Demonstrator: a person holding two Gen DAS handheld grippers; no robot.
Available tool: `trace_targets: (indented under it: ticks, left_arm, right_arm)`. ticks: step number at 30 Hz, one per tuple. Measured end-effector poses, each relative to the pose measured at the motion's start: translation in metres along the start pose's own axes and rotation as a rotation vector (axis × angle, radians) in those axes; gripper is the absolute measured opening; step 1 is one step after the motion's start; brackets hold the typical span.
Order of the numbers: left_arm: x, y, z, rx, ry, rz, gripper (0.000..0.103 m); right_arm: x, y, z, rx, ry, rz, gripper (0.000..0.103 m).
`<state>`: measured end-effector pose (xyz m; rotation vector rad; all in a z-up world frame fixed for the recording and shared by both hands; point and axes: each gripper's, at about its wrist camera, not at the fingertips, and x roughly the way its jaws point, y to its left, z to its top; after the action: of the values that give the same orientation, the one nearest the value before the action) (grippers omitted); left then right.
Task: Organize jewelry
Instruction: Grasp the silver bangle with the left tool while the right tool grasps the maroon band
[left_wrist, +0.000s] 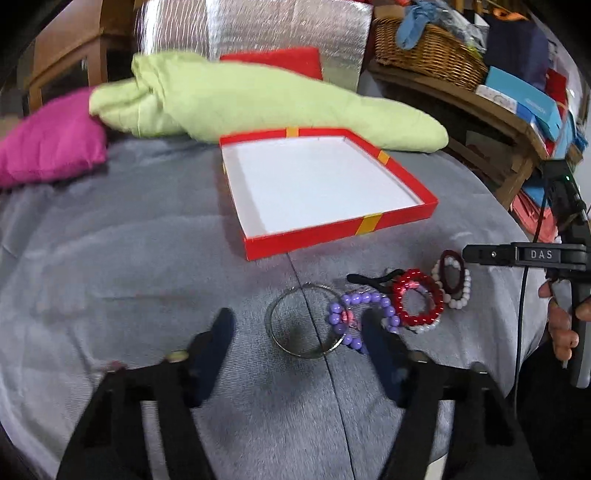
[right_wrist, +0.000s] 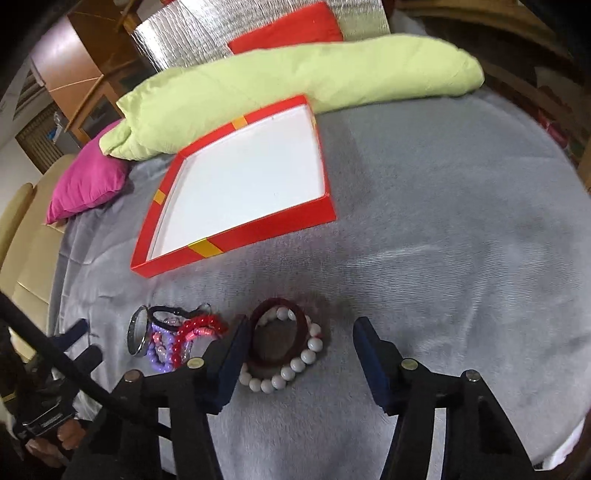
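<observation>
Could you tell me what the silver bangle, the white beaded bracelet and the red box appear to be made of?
Silver bangle: probably metal, thin and shiny with bright glints. White beaded bracelet: glossy round beads with highlights, plastic or glass, hard to say which. Red box: likely cardboard, with matte red walls, yellow stripes and a flat white inside.

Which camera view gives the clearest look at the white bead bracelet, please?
The right wrist view: the white bead bracelet lies close, between the right gripper fingers, with a dark red bangle overlapping it. In the left wrist view the bracelet is small, off to the right, partly behind the red bead bracelet.
</observation>
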<state>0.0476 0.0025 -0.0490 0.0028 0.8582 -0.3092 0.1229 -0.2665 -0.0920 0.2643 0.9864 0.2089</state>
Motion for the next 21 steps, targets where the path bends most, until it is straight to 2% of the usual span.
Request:
trace_targets:
  ticks: [4, 6, 7, 8, 9, 11, 15, 16, 17, 18, 19, 20, 21]
  left_arm:
    - [0.017, 0.007, 0.001, -0.040, 0.040, -0.043, 0.055]
    - [0.024, 0.006, 0.003, -0.031, 0.049, -0.043, 0.050]
    - [0.026, 0.006, 0.004, -0.026, 0.058, -0.035, 0.048]
    - [0.032, 0.007, 0.004, -0.019, 0.075, -0.021, 0.041]
    - [0.039, 0.008, 0.004, -0.018, 0.099, -0.007, 0.033]
    - [0.046, 0.011, 0.004, -0.033, 0.122, -0.002, 0.025]
    - [0.045, 0.011, 0.007, -0.041, 0.111, -0.017, 0.022]
    - [0.045, 0.013, 0.007, -0.057, 0.113, -0.018, 0.023]
    - [0.044, 0.014, 0.008, -0.067, 0.115, -0.021, 0.030]
    - [0.042, 0.015, 0.008, -0.080, 0.117, -0.035, 0.046]
    - [0.038, 0.017, 0.008, -0.095, 0.108, -0.049, 0.056]
    - [0.034, 0.019, 0.008, -0.108, 0.094, -0.049, 0.073]
    - [0.027, 0.021, 0.008, -0.129, 0.064, -0.051, 0.076]
  right_arm:
    - [0.014, 0.007, 0.004, -0.017, 0.021, -0.026, 0.045]
    - [0.020, 0.010, 0.003, -0.030, 0.042, -0.046, 0.030]
    - [0.021, 0.011, 0.003, -0.039, 0.040, -0.062, 0.027]
    - [0.020, 0.012, 0.003, -0.049, 0.031, -0.076, 0.020]
    - [0.020, 0.013, 0.004, -0.057, 0.020, -0.086, 0.018]
    - [0.015, 0.011, 0.005, -0.042, -0.010, -0.086, 0.012]
    - [0.006, 0.004, 0.008, -0.009, -0.053, -0.077, 0.010]
    - [0.004, 0.002, 0.009, 0.001, -0.060, -0.068, 0.010]
    - [0.003, 0.001, 0.009, 0.005, -0.063, -0.065, 0.010]
    - [0.003, 0.001, 0.009, 0.009, -0.067, -0.062, 0.010]
    - [0.002, 0.001, 0.009, 0.014, -0.071, -0.058, 0.010]
    - [0.001, 0.000, 0.009, 0.015, -0.072, -0.054, 0.010]
    - [0.001, 0.000, 0.009, 0.018, -0.072, -0.047, 0.010]
